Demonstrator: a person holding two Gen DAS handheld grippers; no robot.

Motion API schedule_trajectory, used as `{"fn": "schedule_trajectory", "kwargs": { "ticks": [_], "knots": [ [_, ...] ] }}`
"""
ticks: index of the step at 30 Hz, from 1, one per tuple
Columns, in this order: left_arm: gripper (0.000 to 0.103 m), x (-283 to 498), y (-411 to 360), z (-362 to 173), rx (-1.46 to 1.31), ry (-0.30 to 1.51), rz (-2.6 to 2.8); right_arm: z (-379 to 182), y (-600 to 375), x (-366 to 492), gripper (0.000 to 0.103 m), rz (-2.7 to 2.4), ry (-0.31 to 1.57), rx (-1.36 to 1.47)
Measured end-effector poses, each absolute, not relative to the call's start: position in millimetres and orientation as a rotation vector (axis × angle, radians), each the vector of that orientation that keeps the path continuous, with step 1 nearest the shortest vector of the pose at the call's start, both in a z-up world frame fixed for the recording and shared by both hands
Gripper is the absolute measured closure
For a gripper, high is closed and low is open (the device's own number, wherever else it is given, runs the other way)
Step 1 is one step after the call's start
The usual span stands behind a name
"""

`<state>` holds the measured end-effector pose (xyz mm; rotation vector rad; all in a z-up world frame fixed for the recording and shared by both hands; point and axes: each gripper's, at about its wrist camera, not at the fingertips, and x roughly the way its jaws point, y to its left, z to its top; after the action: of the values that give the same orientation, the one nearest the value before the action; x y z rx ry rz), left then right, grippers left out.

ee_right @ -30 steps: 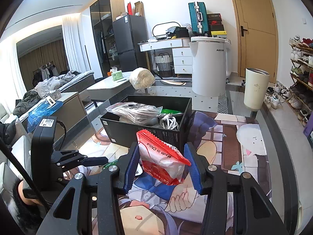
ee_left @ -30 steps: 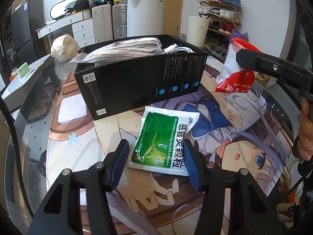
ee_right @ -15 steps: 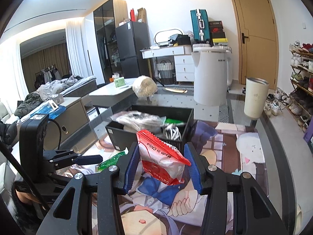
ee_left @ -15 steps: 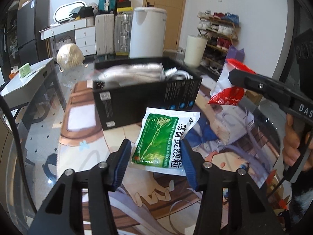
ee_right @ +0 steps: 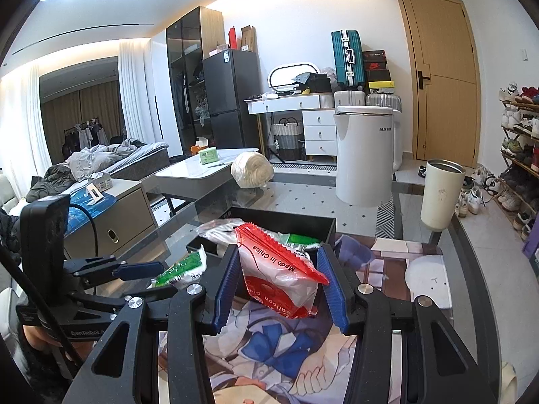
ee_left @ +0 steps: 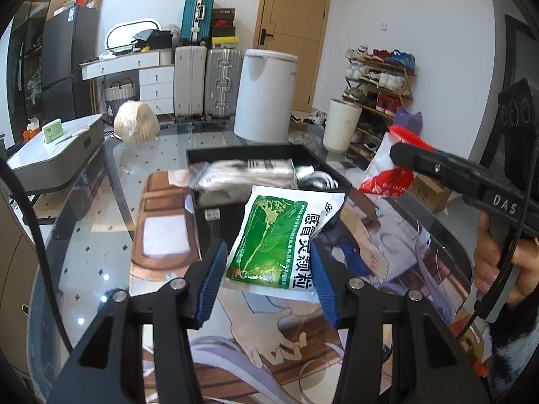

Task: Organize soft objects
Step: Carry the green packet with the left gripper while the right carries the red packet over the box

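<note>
My left gripper (ee_left: 267,269) is shut on a green and white medicine sachet (ee_left: 273,239) and holds it up in the air, in front of the black box (ee_left: 215,217). My right gripper (ee_right: 279,286) is shut on a red and white plastic packet (ee_right: 279,276), also lifted, just in front of the black box (ee_right: 296,220). The packet also shows at the right of the left wrist view (ee_left: 387,175). The sachet also shows at the left of the right wrist view (ee_right: 183,267). The box holds a wrapped grey bundle (ee_left: 242,175) and white cables (ee_left: 316,180).
The box stands on a glass table with an anime-print mat (ee_left: 387,269). A cream tumbler (ee_right: 441,195) stands at the table's far right. A cream wool ball (ee_right: 252,170) lies at the far side. Suitcases, a white bin and a shoe rack stand beyond.
My left gripper has lifted the green sachet off the mat and raised it towards the box. My right gripper has also risen, still holding the red packet.
</note>
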<state>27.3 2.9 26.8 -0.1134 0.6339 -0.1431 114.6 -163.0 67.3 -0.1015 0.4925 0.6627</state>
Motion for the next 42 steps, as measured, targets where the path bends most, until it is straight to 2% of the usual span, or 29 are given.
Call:
{"fn": "schedule_trajectory", "kwargs": {
  "ticks": [16,42],
  "knots": [
    [0.054,54,35,66,-0.15,0.528,-0.069,71,-152,149,0.055,0.632,0.464,-0.079],
    [0.054,138,43,43,-0.119,0.584,-0.032,62,-122,211,0.055,0.617,0.481,-0.1]
  ]
}}
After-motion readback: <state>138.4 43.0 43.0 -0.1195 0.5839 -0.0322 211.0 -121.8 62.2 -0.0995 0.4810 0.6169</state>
